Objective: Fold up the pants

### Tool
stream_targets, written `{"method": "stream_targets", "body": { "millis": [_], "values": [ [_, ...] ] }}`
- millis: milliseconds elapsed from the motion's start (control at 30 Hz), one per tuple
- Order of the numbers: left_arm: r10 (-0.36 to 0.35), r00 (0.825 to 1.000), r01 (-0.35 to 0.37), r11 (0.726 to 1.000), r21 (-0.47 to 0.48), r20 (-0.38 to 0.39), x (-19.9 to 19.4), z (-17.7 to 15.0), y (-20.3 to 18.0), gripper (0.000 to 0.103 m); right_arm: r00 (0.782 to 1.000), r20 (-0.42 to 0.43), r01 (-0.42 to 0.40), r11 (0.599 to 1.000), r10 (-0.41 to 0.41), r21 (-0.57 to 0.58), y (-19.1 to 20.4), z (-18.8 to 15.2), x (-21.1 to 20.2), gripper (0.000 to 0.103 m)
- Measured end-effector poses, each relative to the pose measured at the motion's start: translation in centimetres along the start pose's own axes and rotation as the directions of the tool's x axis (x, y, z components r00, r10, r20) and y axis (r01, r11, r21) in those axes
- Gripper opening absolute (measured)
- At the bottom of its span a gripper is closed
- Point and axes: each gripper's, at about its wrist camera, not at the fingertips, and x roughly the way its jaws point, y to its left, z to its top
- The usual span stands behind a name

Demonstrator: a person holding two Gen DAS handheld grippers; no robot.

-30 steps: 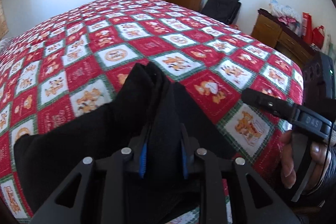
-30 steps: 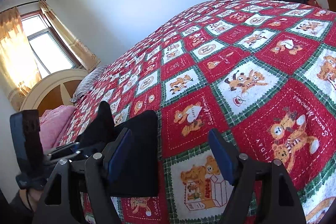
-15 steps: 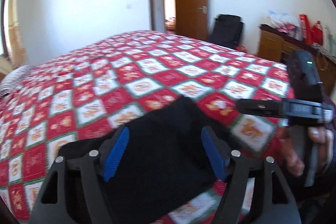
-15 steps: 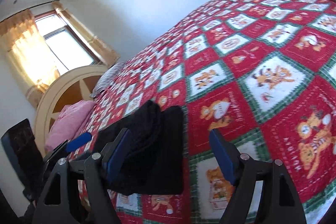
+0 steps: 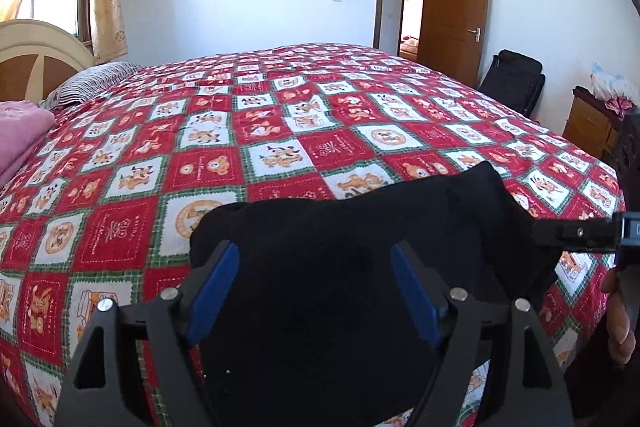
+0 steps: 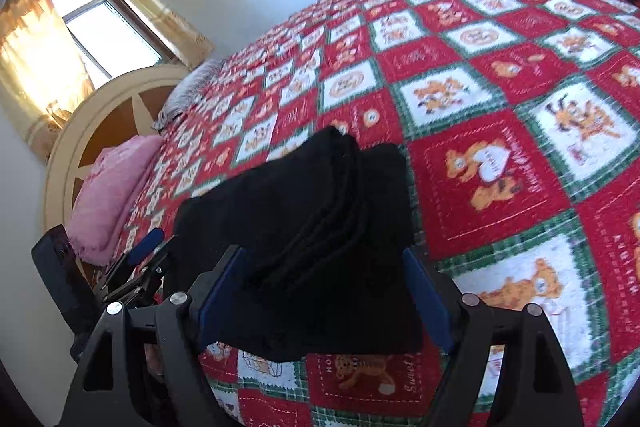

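Matt black cloth pants (image 5: 352, 227) lie on a soft printed cotton quilt (image 5: 280, 115).

- Black pants (image 6: 320, 219) lie folded in a stacked bundle on the red patchwork quilt (image 6: 500, 75).
- Right gripper (image 6: 324, 291) hangs over them, blue pads (image 6: 428, 295) spread wide.
- Left gripper (image 6: 136, 267) sits at the bundle's left edge.
- Pink pillow (image 6: 112, 195) lies by the headboard (image 6: 80, 131).

The pants (image 5: 352, 227) (image 6: 320, 211) are black, folded into a compact stack lying flat near the bed's (image 5: 280, 131) near edge. From the right wrist view, several layers show along one stepped fold edge, with a lower layer reaching out wider toward the right.
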Motion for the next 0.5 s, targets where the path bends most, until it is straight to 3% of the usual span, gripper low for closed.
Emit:
{"method": "stream_targets", "body": {
  "millis": [67, 100, 133, 233, 500],
  "values": [
    [0.005, 1.000, -0.005, 1.000, -0.017, 0.004, 0.0, -0.1, 0.5, 0.091, 1.000, 0.016, -0.009, 1.000, 0.009, 0.002, 0.0, -0.1, -0.1, 0.080],
    [0.009, 1.000, -0.009, 1.000, -0.025, 0.005, -0.1, -0.1, 0.7, 0.092, 1.000, 0.026, -0.015, 1.000, 0.016, -0.017, 0.2, -0.1, -0.4, 0.062],
    [0.008, 1.000, -0.008, 0.999, -0.037, 0.004, 0.0, -0.2, 0.9, 0.092, 1.000, 0.022, -0.013, 0.999, 0.014, -0.041, 0.5, -0.1, -0.5, 0.037],
    [0.005, 1.000, -0.005, 0.998, -0.059, -0.005, 0.2, -0.3, 1.3, 0.092, 1.000, 0.019, -0.008, 0.997, 0.009, -0.082, 0.8, 0.0, -1.0, 0.018],
    [0.016, 1.000, -0.016, 0.995, -0.096, -0.004, 0.4, -0.6, 2.4, 0.094, 0.999, 0.023, 0.026, 0.995, -0.024, -0.101, -1.2, -1.3, -2.3, 0.015]
  ]
}}
